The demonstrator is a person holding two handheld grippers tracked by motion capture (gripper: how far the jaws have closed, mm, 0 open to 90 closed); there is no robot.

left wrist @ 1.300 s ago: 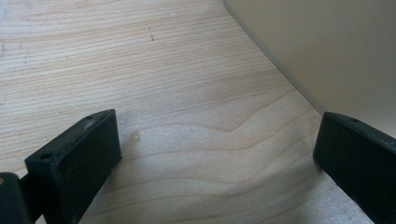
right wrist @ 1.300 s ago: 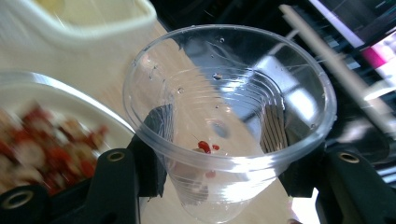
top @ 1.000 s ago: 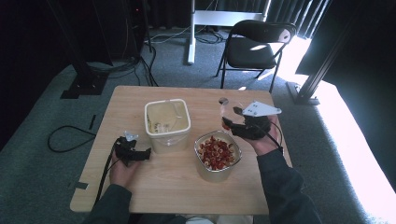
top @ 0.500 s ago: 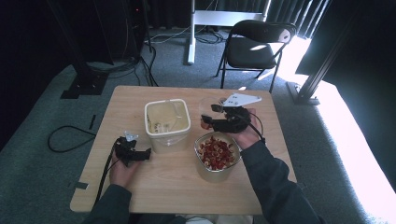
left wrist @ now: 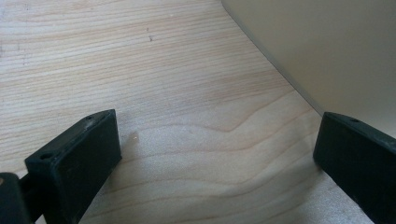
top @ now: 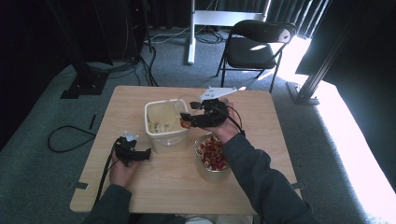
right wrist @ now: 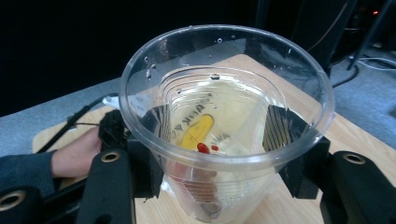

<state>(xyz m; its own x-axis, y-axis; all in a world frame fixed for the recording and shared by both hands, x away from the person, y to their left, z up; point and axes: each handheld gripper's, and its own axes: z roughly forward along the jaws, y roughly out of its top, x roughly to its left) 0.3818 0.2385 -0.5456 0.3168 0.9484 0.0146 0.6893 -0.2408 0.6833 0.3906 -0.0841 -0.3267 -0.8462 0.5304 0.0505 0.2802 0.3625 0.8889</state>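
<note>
My right gripper (top: 187, 119) is shut on a clear plastic cup (right wrist: 226, 116), its pads pressed against the cup's two sides. The jaws have just been opening a little, with the cup still between them. The cup is tipped over the right rim of the white tub (top: 163, 137), and a few red bits lie inside it. A glass bowl (top: 201, 164) of red and pale pieces stands just right of the tub, below my right hand. My left gripper (top: 145, 153) rests on the table left of the tub, open, with bare wood between its jaws (left wrist: 210, 154).
The wooden table (top: 266, 126) has free room at its right and front. The tub's wall (left wrist: 327, 51) stands close to my left gripper's right jaw. A black chair (top: 254, 46) stands behind the table, and a cable (top: 70, 135) lies on the floor at left.
My right hand has carried the cup leftward from the table's right side to the tub's right rim. The left hand has stayed put.
</note>
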